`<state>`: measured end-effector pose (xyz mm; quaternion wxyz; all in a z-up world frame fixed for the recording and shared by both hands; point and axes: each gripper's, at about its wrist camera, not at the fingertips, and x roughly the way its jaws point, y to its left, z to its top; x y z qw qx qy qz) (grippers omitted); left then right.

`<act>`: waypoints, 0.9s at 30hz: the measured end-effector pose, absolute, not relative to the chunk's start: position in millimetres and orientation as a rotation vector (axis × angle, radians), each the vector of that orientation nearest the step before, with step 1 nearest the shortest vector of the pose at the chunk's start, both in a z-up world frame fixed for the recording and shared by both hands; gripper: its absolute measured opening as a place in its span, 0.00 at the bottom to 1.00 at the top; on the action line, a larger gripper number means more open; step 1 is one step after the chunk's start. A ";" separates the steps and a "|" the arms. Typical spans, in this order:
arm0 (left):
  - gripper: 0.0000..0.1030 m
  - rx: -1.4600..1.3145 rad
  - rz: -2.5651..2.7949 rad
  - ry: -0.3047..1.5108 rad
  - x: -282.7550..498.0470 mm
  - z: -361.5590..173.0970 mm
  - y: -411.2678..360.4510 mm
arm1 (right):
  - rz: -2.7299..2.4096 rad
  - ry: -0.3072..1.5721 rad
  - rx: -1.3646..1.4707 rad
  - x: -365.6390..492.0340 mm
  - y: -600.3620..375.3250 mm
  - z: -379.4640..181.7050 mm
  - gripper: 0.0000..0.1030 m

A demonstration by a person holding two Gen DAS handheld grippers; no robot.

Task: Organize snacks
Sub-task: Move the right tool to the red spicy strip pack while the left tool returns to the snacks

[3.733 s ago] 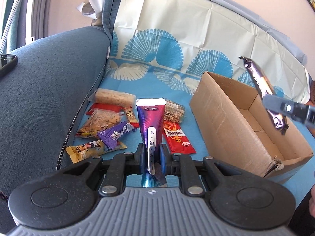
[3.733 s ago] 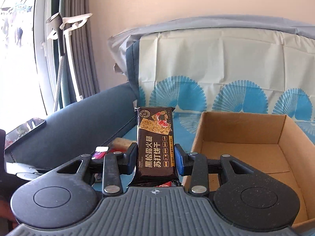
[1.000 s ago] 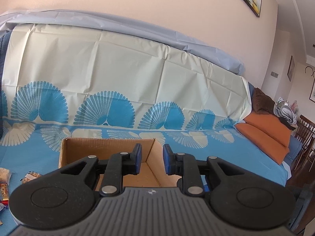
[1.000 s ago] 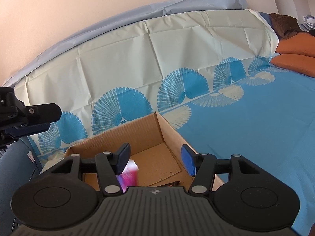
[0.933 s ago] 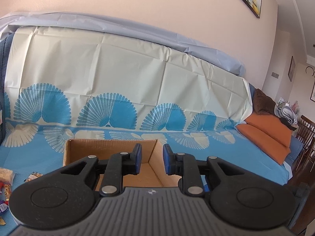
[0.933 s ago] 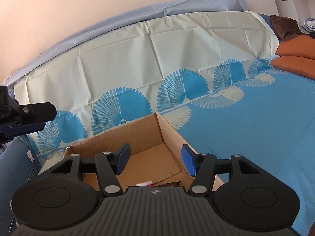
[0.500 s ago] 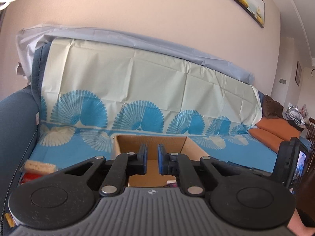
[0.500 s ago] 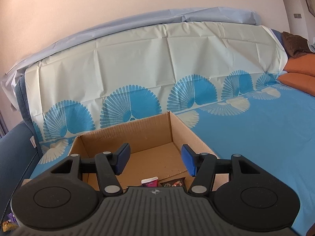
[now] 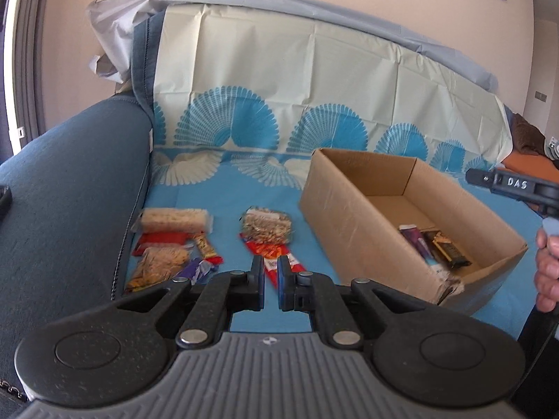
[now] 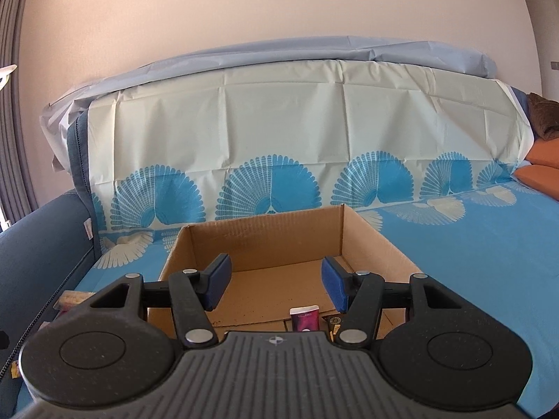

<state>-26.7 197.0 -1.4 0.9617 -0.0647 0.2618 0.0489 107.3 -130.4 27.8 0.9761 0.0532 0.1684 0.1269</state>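
Note:
Several snack packets lie on the blue sofa cover: a pale bar [image 9: 174,220], a bag of nuts [image 9: 267,228], a red strip packet [image 9: 276,255], a chips bag [image 9: 159,265] and a purple wrapper [image 9: 197,269]. My left gripper [image 9: 270,274] hovers just before them, shut and empty. To the right stands the cardboard box [image 9: 349,216], with a purple tube [image 9: 415,241] and a dark cracker packet [image 9: 449,251] on its floor. My right gripper [image 10: 276,276] is open over the near end of the box [image 10: 262,234], above the tube [image 10: 304,317], holding nothing.
The blue sofa arm [image 9: 70,174] borders the snacks on the left. The fan-patterned sheet [image 10: 279,122] covers the backrest behind the box. A hand [image 9: 548,265] and the other tool's black body [image 9: 513,185] show at the right edge. Orange cushions [image 10: 538,171] lie far right.
The left gripper has swung left and down from the box to the snack pile, and its jaws have closed. The right gripper has levelled out over the box and stays open.

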 end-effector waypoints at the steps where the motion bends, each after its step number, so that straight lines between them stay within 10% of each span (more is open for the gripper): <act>1: 0.07 -0.140 0.108 0.540 -28.7 -9.9 202.5 | 0.261 0.335 0.099 105.3 -127.2 28.0 0.56; 10: 0.08 -0.251 0.105 0.524 -34.5 -22.9 224.8 | 0.245 0.302 0.055 98.0 -103.4 27.5 0.40; 27: 0.08 -0.375 0.154 0.559 -29.5 -27.7 244.9 | 0.309 0.272 0.007 86.9 -61.8 27.7 0.39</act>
